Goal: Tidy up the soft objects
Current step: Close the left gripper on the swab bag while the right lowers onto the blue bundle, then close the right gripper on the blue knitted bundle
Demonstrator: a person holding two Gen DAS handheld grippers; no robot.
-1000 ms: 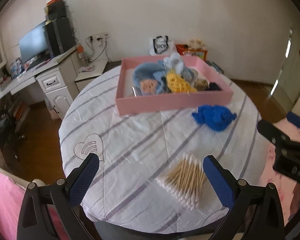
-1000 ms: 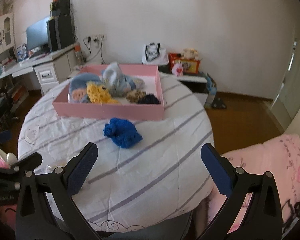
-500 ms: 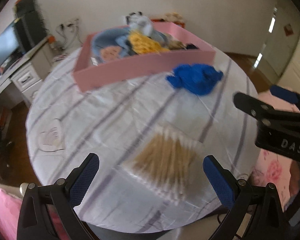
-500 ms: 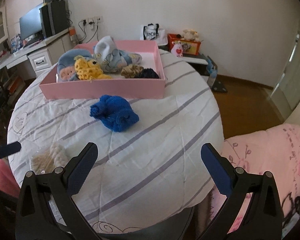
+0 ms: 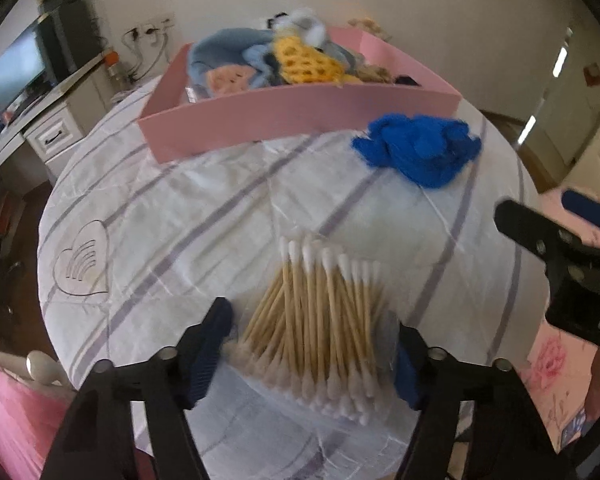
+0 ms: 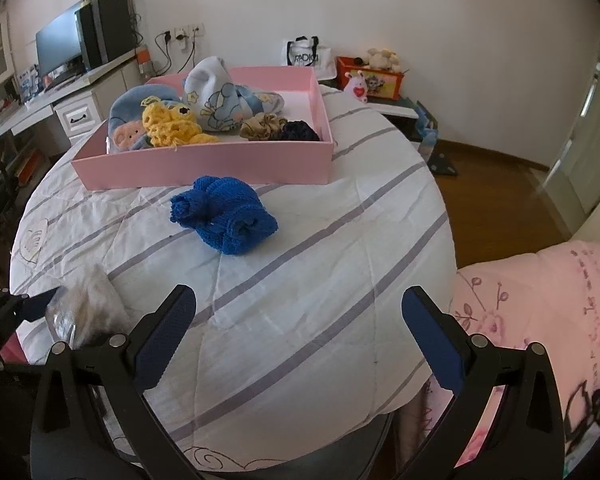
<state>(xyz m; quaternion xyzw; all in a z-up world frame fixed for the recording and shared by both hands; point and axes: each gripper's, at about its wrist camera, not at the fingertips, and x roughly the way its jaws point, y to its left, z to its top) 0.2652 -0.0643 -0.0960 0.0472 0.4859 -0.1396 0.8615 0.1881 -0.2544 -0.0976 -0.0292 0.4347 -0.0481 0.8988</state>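
Note:
A clear pack of cotton swabs (image 5: 316,320) lies near the front edge of the round table. My left gripper (image 5: 308,354) is closing on it, its blue pads meeting the pack's two sides. The pack (image 6: 86,312) shows at the lower left of the right wrist view. Farther back, a blue knitted piece (image 6: 224,214) rests on the cloth in front of the pink tray (image 6: 204,164). The tray holds a yellow crochet toy (image 6: 172,124), a pale blue hat (image 6: 134,110) and scrunchies (image 6: 262,128). My right gripper (image 6: 300,340) hangs open over the table's near side, nothing between its fingers.
A white cloth with grey stripes (image 6: 320,240) covers the table. Pink bedding (image 6: 540,300) lies off its right side. A desk with a monitor (image 6: 58,50) stands at the back left, and a low shelf with toys (image 6: 370,76) sits against the far wall.
My left gripper has come down and forward onto the swab pack, and its jaws have narrowed from wide open to the pack's sides. The right gripper has sunk a little.

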